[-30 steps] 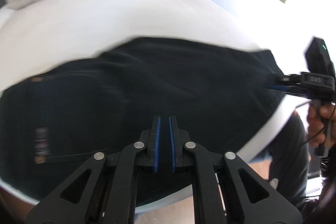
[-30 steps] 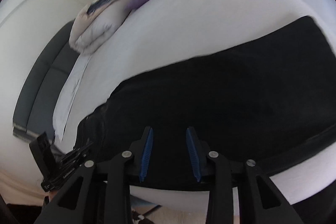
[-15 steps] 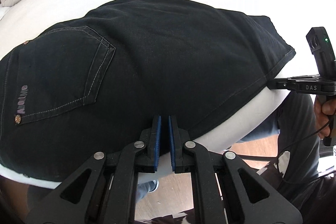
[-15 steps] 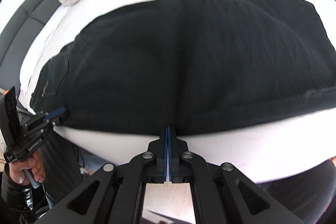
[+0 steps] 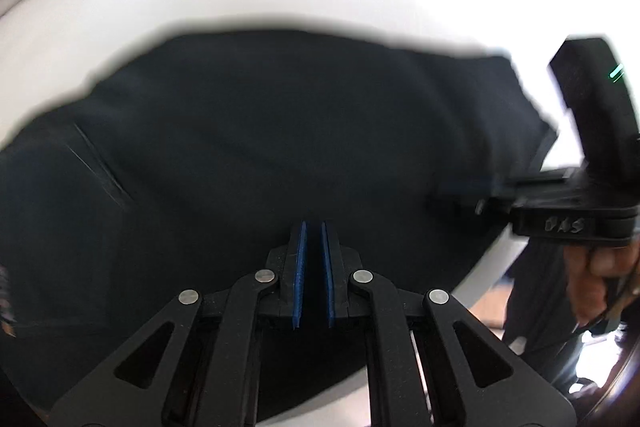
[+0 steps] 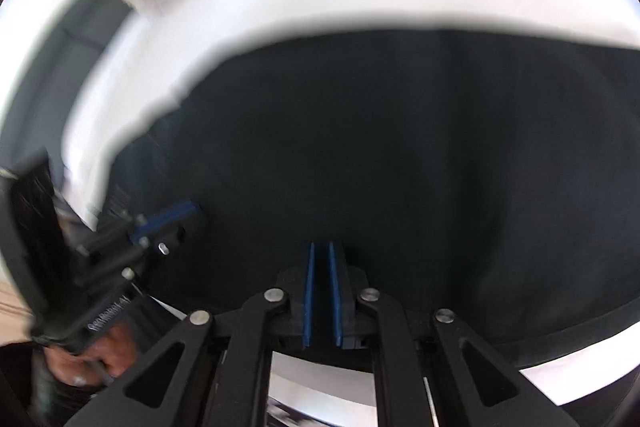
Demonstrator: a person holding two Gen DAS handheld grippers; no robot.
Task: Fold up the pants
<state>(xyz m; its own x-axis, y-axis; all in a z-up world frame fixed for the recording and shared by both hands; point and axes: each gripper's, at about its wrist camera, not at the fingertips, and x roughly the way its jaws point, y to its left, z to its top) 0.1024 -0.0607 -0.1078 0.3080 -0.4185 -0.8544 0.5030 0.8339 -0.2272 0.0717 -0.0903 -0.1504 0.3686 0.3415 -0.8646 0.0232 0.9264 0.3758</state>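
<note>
Now both tools, left tool (image 5: 313, 275) and right tool (image 6: 322, 295), pinched together on the pants (image 5: 280, 147) near edge at six o'clock, should lift evenly toward twelve.

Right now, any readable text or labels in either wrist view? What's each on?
"DAS", smeared but legible: on the right gripper body, left wrist view.
Pale lettering on the left gripper body, right wrist view: too blurred to read.
Black pants: label at the frame edge, smeared, unreadable.

"DAS" is handwritten on the right tongs (image 5: 452, 193) body
</note>
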